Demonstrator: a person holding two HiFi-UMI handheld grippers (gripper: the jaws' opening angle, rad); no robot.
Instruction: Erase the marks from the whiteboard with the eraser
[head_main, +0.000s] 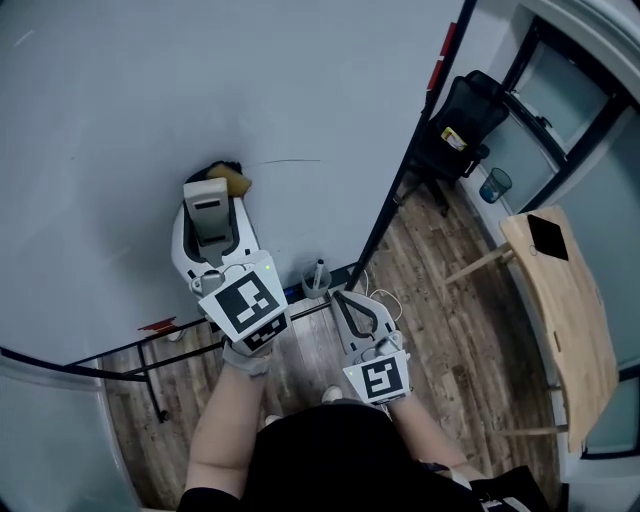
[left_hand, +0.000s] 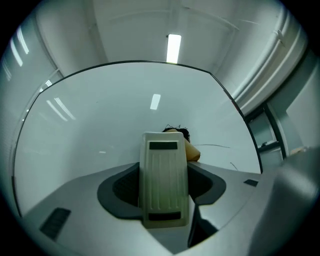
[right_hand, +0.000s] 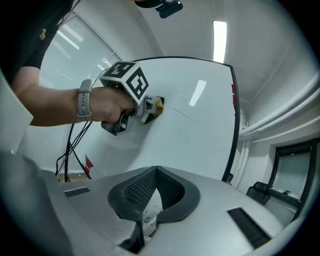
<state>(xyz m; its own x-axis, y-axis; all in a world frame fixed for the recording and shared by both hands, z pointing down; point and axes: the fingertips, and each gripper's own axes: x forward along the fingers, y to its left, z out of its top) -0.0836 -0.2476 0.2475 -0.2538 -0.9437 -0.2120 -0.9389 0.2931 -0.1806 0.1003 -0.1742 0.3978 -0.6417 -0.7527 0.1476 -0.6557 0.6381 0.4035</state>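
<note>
A big whiteboard (head_main: 150, 90) fills most of the head view, and its black frame runs down the right edge and along the bottom. To the right of it there is a wooden floor (head_main: 450, 300), with a light wooden surface (head_main: 575, 320) that carries a flat dark thing, and a black chair (head_main: 455, 125) further back. The left gripper (head_main: 213, 200) is raised against the board. Its fingers are pinching the eraser (left_hand: 165, 180), a long cream piece with ribs that stands upright between them. The yellow and black end of the eraser touches the board just left of a thin dark line (head_main: 290, 161). In the left gripper view a second short stroke (left_hand: 234, 165) shows lower, to the right of this line. The right gripper (right_hand: 156, 172) is low, near the bottom edge of the board and well apart from the eraser. Its fingers are pressed together with nothing between them. In the right gripper view, the person's left hand (right_hand: 110, 105) wraps the handle of the left gripper, with a grey band (right_hand: 85, 100) on the wrist. A small grey cup (head_main: 317, 280) stands at the bottom frame of the board.
</note>
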